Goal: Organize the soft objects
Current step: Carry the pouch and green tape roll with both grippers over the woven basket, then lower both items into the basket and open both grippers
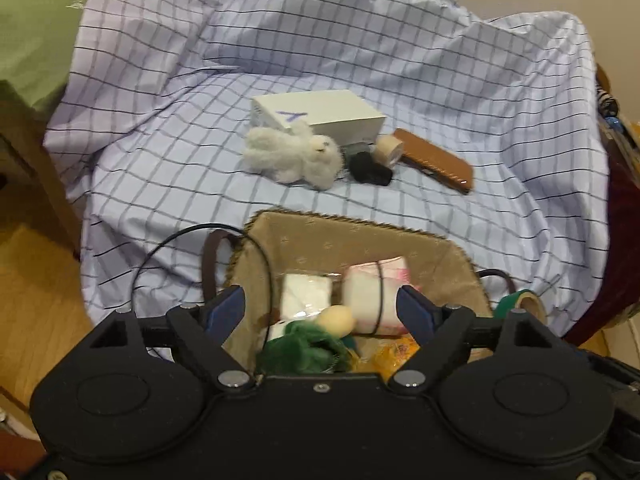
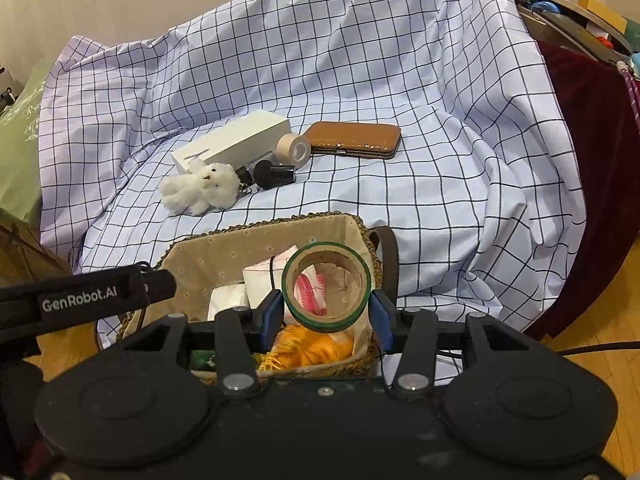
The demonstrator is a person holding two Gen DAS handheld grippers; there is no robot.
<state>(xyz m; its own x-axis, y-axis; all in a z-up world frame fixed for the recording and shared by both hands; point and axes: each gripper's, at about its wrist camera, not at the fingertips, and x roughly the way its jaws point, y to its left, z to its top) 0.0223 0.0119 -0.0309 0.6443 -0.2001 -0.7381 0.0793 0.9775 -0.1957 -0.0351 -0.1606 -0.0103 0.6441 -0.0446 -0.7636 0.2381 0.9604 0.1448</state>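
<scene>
Right wrist view showed the right gripper (image 2: 326,312) with its jaws clenched on a roll of green tape (image 2: 326,286), held just above the near edge of a cloth-lined basket (image 2: 224,250) on a table draped in checked cloth (image 2: 400,208). Left wrist view showed the left gripper (image 1: 320,312) hovering over the same basket, jaws released and holding nothing.

Several things already lay in the basket: a white tissue pack (image 1: 306,294), a pink-and-white pack (image 1: 378,298), a green soft bundle (image 1: 302,350) with a cream ball (image 1: 340,319) touching it, and something orange (image 2: 316,344).

Judging by the layout, the sorting looked partly done. A white plush bear (image 2: 200,192) remained out on the cloth, just beside a white box (image 2: 234,142). It appeared to be the clearest soft item left to collect. Near it lay a small black object (image 2: 272,174), a beige tape roll (image 2: 294,150) and a brown case (image 2: 354,138), none of which seemed obviously soft. Whether the green tape was bound for the basket could not be told.
</scene>
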